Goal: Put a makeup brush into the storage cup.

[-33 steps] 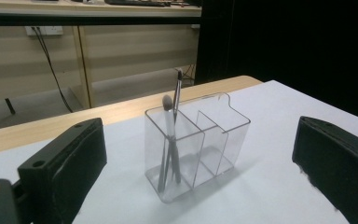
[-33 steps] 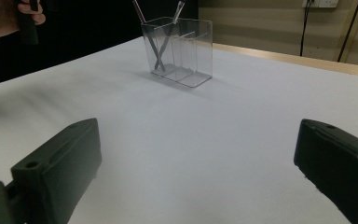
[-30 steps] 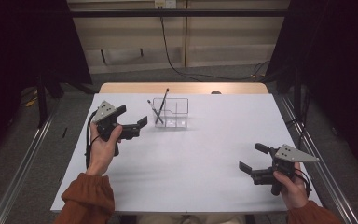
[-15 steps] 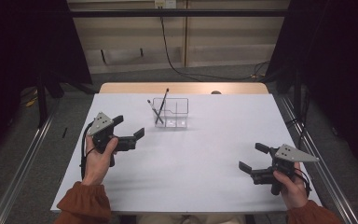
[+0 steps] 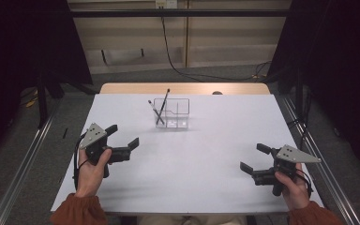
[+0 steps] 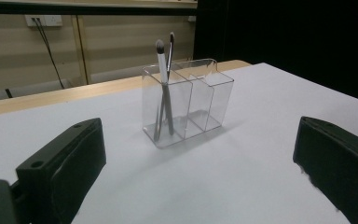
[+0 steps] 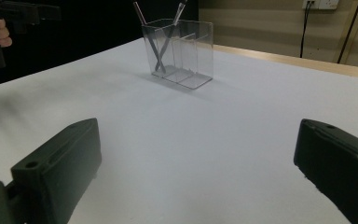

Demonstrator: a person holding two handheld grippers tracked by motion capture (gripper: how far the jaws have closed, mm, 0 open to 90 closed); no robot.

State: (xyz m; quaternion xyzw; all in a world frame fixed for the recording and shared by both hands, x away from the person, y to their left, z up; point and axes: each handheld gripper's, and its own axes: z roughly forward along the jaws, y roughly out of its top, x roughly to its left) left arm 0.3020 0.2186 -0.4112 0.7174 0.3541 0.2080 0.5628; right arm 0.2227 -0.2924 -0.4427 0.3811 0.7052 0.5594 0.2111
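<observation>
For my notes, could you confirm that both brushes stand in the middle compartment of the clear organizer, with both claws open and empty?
Not quite: the two brushes stand in an end compartment of the clear organizer, as the left gripper view shows. The left claw and right claw are open and empty.

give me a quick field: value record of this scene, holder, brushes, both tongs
surface: white table
holder: clear plastic three-compartment organiser, upright, far centre of the table
contents: two slim dark-handled makeup brushes, crossed, in one end compartment; other compartments empty
left tongs: open, holding nothing, nearer the organiser, apart from it
right tongs: open, holding nothing, near the table's front right
contact: neither tongs touches the organiser or brushes
</observation>
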